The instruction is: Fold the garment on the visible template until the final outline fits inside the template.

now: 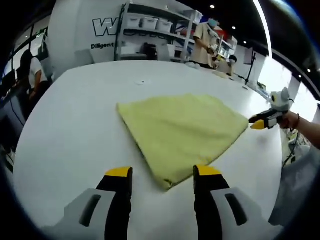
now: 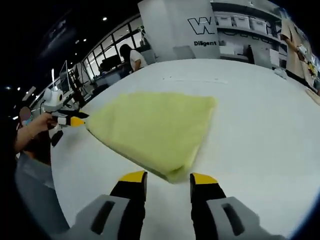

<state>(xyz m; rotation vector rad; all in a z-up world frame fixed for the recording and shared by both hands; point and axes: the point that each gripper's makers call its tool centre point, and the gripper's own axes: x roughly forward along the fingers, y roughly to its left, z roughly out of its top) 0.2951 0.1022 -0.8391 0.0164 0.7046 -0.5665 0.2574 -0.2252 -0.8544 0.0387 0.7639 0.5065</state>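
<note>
A folded pale yellow garment [image 1: 182, 131] lies flat on the white table [image 1: 75, 130], roughly a four-cornered shape. My left gripper [image 1: 163, 173] is open, and the garment's near corner lies between its yellow-tipped jaws. In the right gripper view the garment [image 2: 155, 125] points a corner between the open jaws of my right gripper [image 2: 168, 178]. The right gripper [image 1: 261, 123] also enters the left gripper view at the garment's right corner, held by a hand. In the right gripper view, the left gripper [image 2: 75, 121] sits at the garment's left corner. Faint thin marks [image 2: 195, 79] show on the table beyond the cloth.
The table's far edge [image 1: 125, 62] meets a white wall with lettering [image 1: 107, 27] and shelves of boxes [image 1: 155, 30]. A person [image 1: 205, 42] stands at the back right, and another person [image 1: 32, 70] sits at the left. The table's right edge [image 1: 280, 165] is close.
</note>
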